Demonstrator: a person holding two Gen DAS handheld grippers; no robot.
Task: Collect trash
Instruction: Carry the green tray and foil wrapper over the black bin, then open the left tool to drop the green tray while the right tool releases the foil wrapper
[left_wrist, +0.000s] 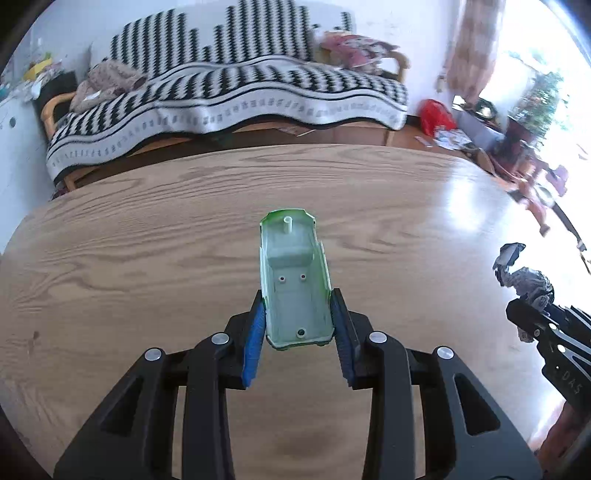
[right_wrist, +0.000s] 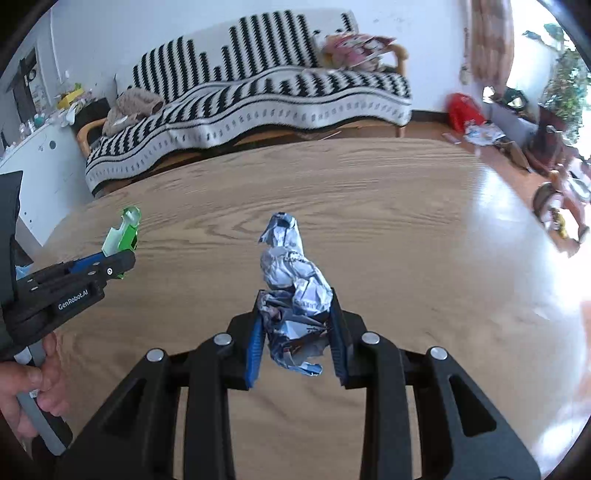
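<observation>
In the left wrist view my left gripper (left_wrist: 298, 301) is shut on a green plastic toy-car shell (left_wrist: 293, 273), hollow side up, held above the wooden table (left_wrist: 147, 236). Its blue pads (left_wrist: 258, 325) press both long sides of the shell. My right gripper (right_wrist: 295, 306) is shut on a crumpled silver foil wrapper (right_wrist: 295, 288), which sticks out past the fingertips. The right gripper with the foil wrapper (left_wrist: 524, 277) also shows at the right edge of the left wrist view. The left gripper with the green shell (right_wrist: 125, 232) shows at the left of the right wrist view, a hand (right_wrist: 33, 384) on its handle.
Beyond the table's far edge stands a sofa (left_wrist: 240, 88) under a black-and-white zigzag blanket. A red bag (left_wrist: 436, 114) and scattered papers lie on the floor at the right. A white cabinet (right_wrist: 40, 158) stands at the left.
</observation>
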